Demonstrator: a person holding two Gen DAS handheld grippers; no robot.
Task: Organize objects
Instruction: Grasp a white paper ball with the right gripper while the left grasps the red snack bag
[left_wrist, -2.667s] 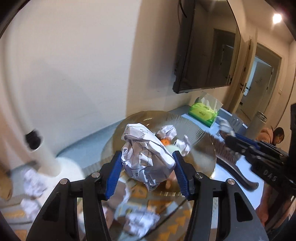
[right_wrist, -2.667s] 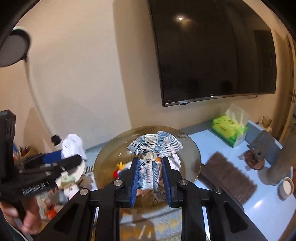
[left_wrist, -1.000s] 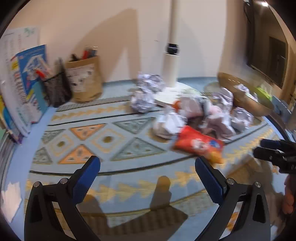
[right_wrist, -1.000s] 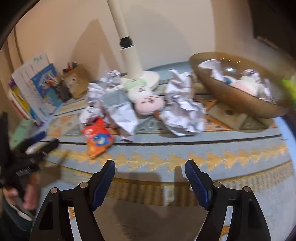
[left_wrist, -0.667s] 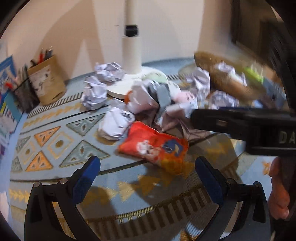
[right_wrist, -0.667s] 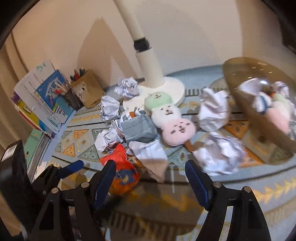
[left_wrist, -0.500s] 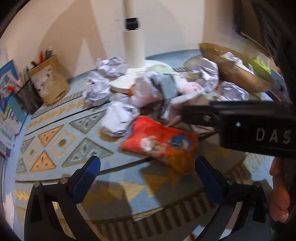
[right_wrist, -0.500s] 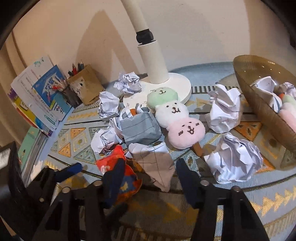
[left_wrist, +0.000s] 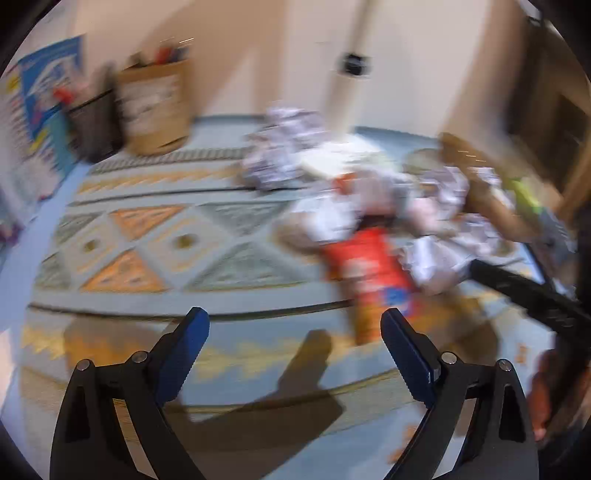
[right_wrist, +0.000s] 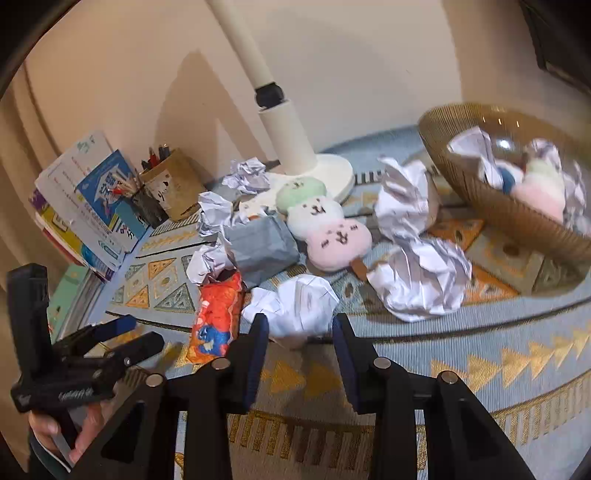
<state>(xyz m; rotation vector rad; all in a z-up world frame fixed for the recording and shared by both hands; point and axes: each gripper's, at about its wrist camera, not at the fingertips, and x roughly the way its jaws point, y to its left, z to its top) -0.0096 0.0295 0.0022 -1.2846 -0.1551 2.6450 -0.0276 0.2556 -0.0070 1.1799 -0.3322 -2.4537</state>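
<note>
Your right gripper (right_wrist: 297, 332) stands parted and empty with the crumpled paper ball (right_wrist: 295, 308) just ahead between its fingertips, so push forward and pinch its bulk, while your left gripper (left_wrist: 295, 326), wide apart, holds nothing.

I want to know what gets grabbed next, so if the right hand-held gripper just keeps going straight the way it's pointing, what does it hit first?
Most likely the crumpled white paper ball: it sits just ahead of the right hand-held gripper, centred between its open fingers. The orange snack bag lies off to the left of that line. Exact depth is hard to judge.
</note>
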